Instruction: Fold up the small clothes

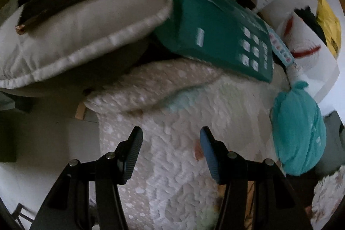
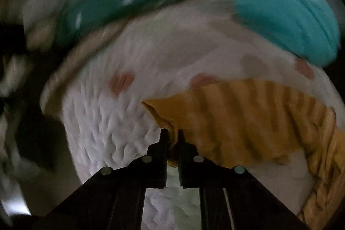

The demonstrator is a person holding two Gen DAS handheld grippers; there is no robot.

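Right gripper pinching blurred mustard garment, its far end cut off

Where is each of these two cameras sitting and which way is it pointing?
Left wrist: on the left gripper, looking along its open fingers over a white textured blanket toward a cream cushion and a green pack.
Right wrist: on the right gripper, looking along shut fingers pinching a mustard striped garment.
Shared: the blanket, the green pack and a turquoise bundle.
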